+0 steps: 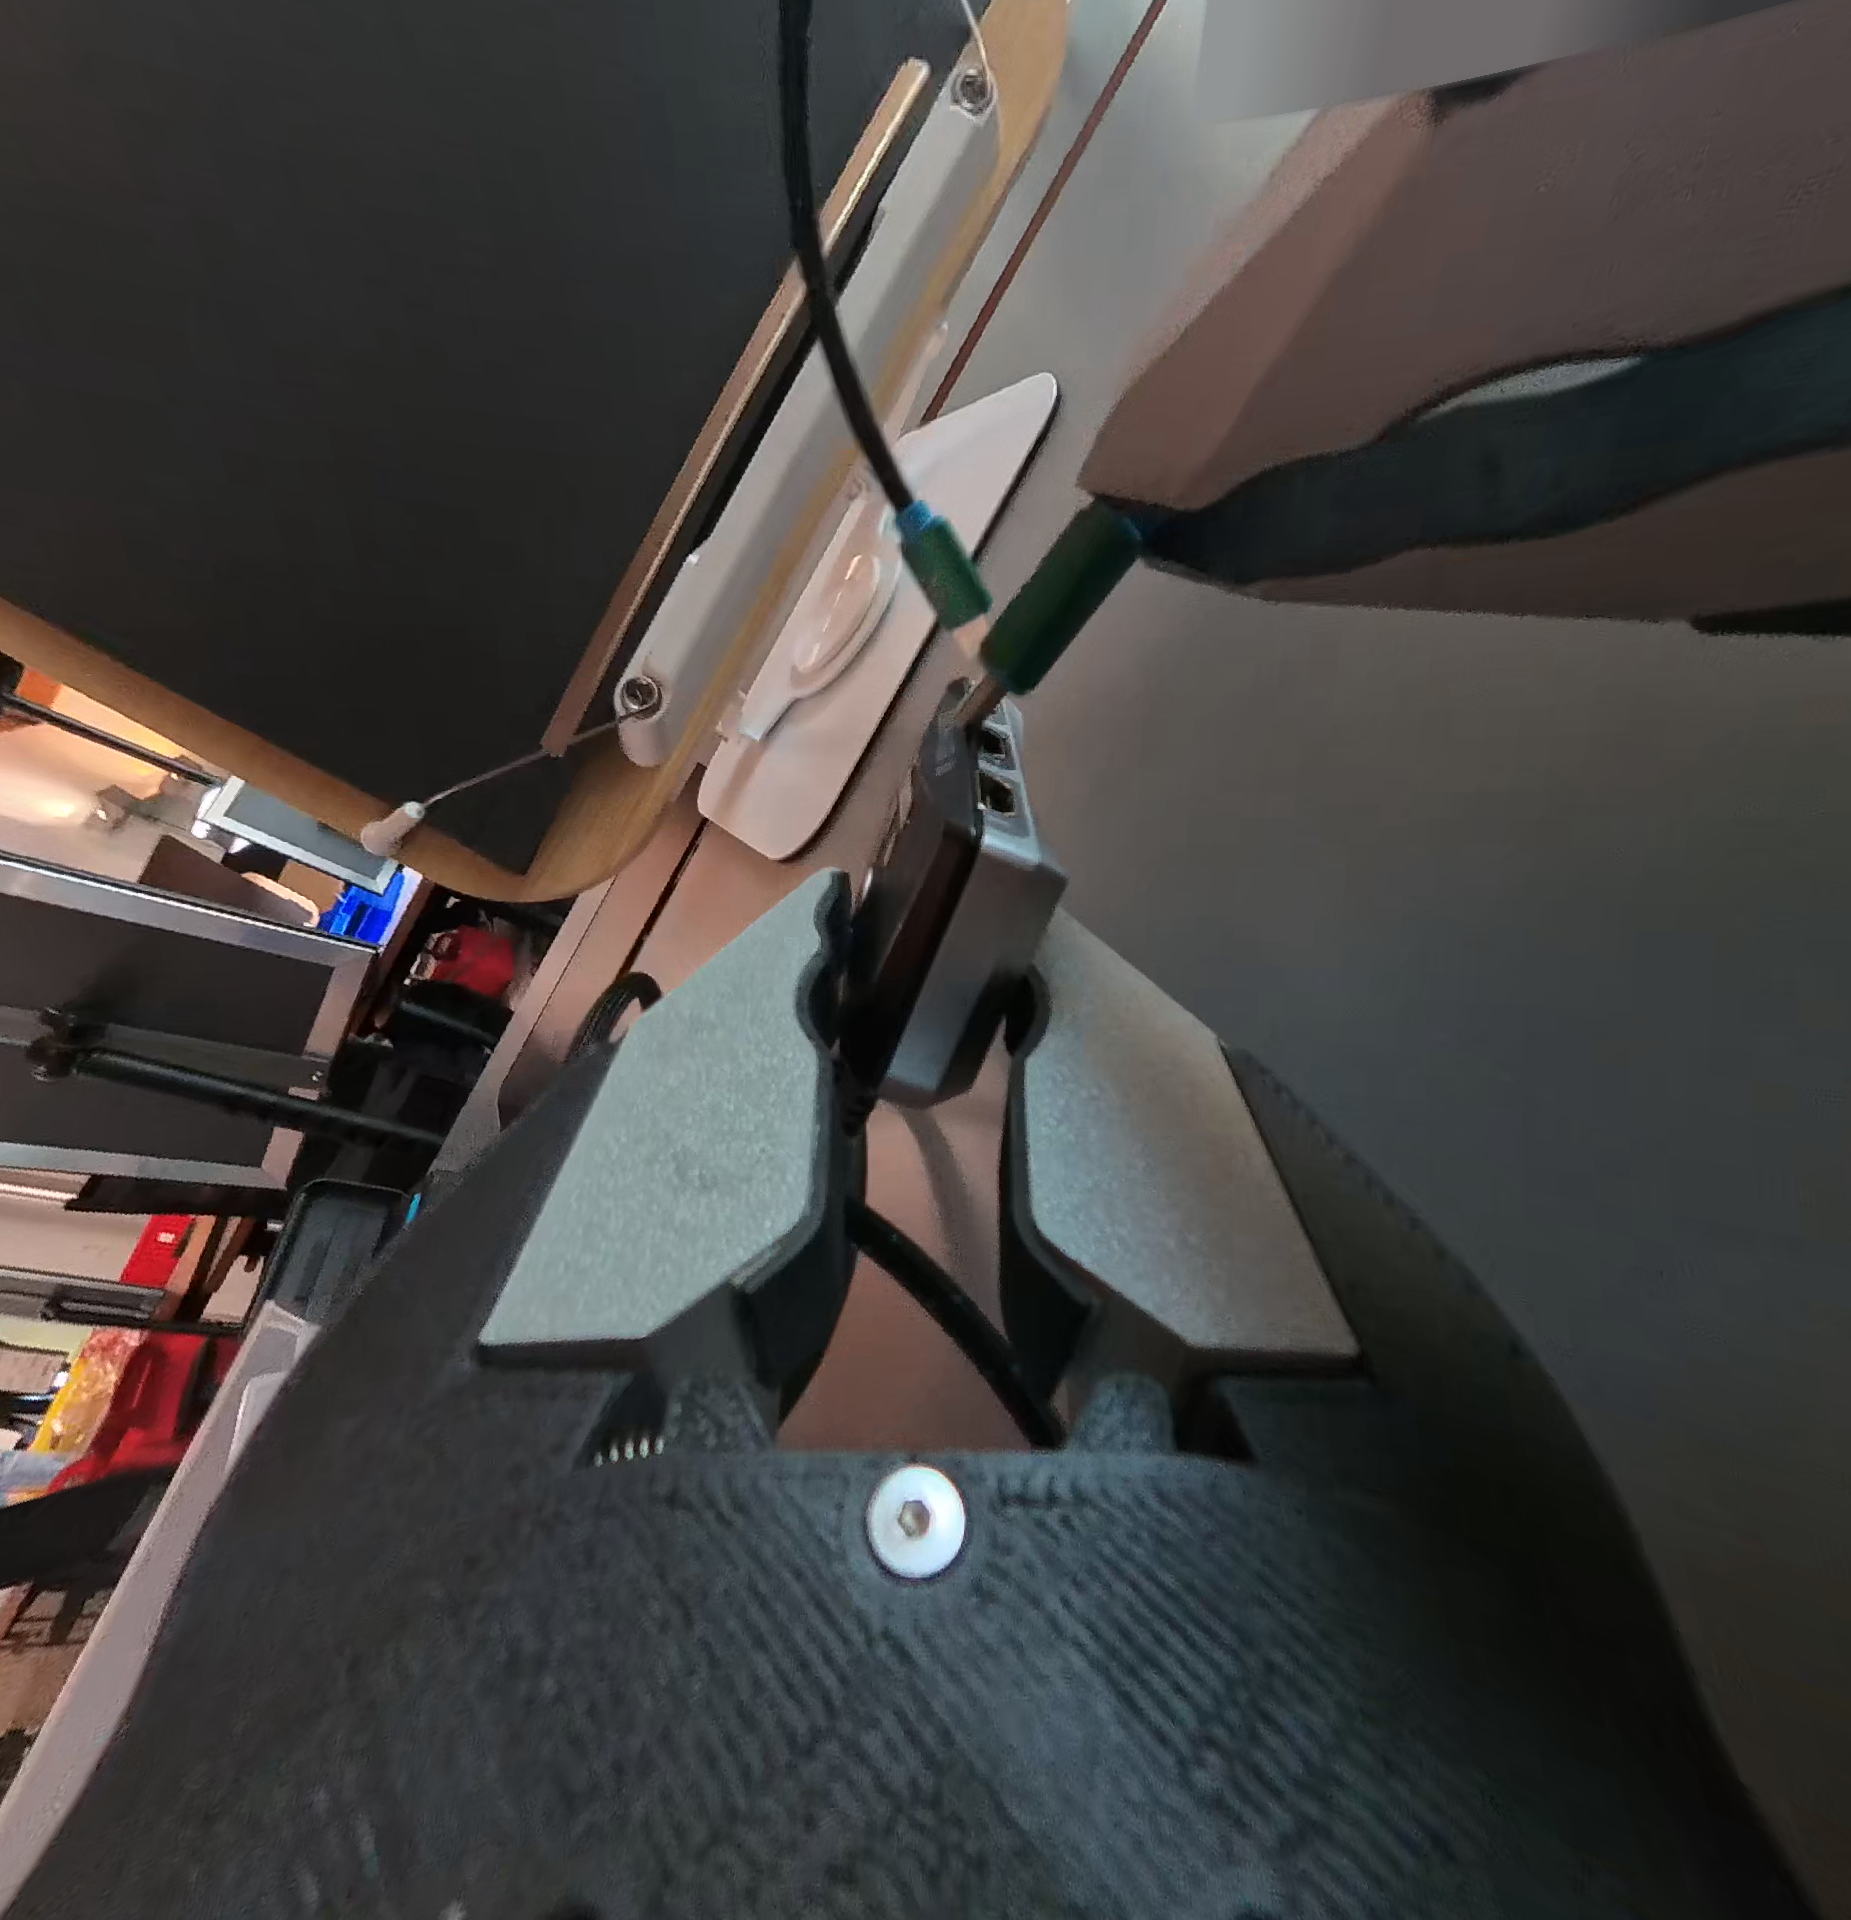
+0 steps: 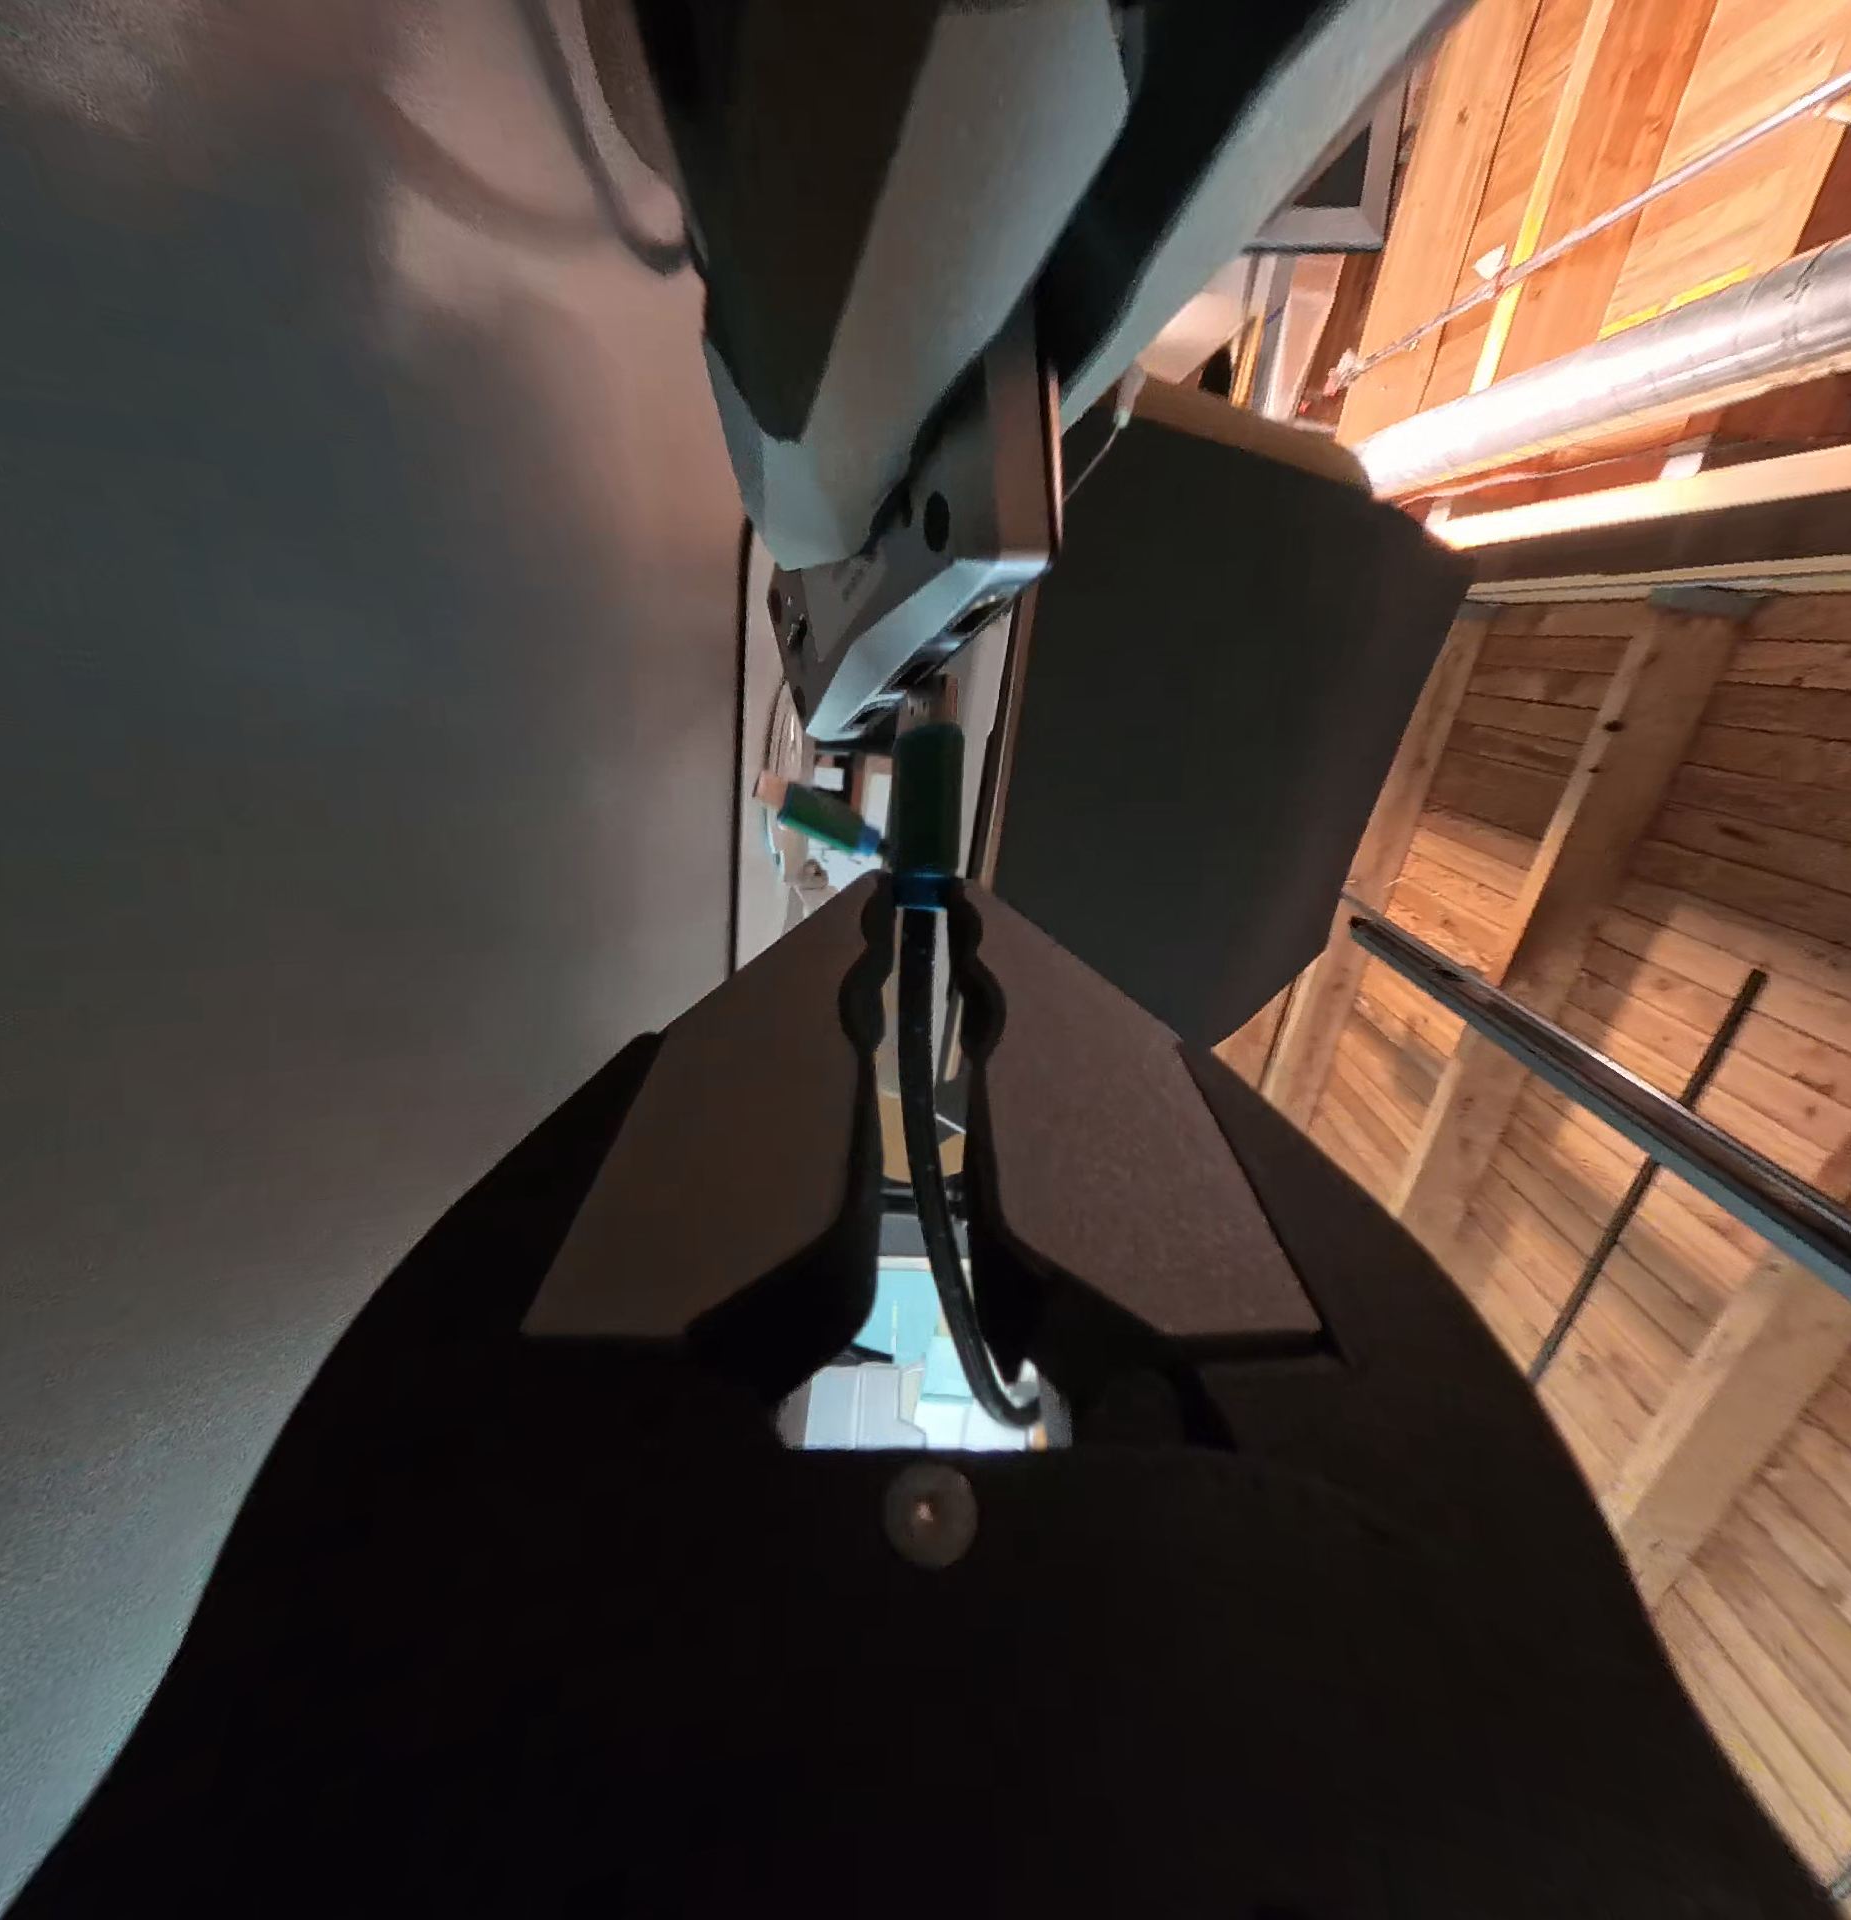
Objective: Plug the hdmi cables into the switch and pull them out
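Observation:
My left gripper (image 1: 931,977) is shut on the grey hdmi switch (image 1: 988,894), whose ports face away from me. My right gripper (image 2: 916,904) is shut on the black cable just behind a dark green hdmi plug (image 2: 926,790). The plug's metal tip is at a port of the switch (image 2: 900,644), and most of the tip still shows. In the left wrist view the same plug (image 1: 1056,603) comes in from the right gripper (image 1: 1149,535). A second, lighter green plug (image 1: 942,561) hangs loose on its black cable beside it; it also shows in the right wrist view (image 2: 827,821).
A black cable (image 1: 952,1309) runs from the switch back between my left fingers. Behind the switch, a white plate with a hook (image 1: 869,644) is fixed beside a black wood-edged panel (image 1: 381,364). Shelves (image 1: 173,987) stand at left. Wooden boards and a silver pipe (image 2: 1627,343) are at right.

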`<control>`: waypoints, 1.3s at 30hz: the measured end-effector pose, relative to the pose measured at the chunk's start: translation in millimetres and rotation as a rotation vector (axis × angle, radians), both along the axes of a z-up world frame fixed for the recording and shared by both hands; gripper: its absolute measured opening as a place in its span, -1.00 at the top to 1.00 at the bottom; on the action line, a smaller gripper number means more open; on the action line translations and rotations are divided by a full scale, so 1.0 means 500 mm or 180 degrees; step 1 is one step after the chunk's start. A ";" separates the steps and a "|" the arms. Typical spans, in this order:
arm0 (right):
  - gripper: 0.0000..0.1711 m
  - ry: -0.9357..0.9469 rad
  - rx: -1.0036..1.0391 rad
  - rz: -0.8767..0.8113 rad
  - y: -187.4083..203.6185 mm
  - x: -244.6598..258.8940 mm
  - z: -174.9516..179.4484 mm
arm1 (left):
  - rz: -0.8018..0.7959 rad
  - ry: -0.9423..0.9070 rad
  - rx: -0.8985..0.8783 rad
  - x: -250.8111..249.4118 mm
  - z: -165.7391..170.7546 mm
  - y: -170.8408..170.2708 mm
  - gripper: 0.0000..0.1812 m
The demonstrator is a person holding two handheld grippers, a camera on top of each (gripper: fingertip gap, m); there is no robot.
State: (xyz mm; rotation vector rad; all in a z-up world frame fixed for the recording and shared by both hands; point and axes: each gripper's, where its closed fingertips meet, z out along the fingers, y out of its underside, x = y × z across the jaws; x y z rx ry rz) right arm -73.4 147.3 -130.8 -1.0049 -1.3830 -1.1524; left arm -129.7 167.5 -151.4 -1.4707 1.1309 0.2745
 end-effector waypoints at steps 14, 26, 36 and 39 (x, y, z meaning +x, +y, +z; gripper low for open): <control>0.93 -0.0054 -0.0116 0.0160 -0.013 -0.016 -0.016 | -0.0042 0.0332 -0.0006 0.000 -0.024 0.000 0.70; 0.93 -0.0207 -0.0178 0.0107 -0.019 -0.022 -0.036 | 0.0026 0.0494 0.0104 -0.016 -0.025 0.007 0.71; 0.94 -0.0343 0.0068 0.0256 -0.037 -0.050 -0.033 | 0.0075 0.0432 -0.0038 -0.031 -0.031 0.011 0.71; 0.94 -0.0441 0.0158 0.0347 -0.045 -0.062 -0.036 | 0.0104 0.0505 -0.0075 -0.038 -0.035 0.011 0.71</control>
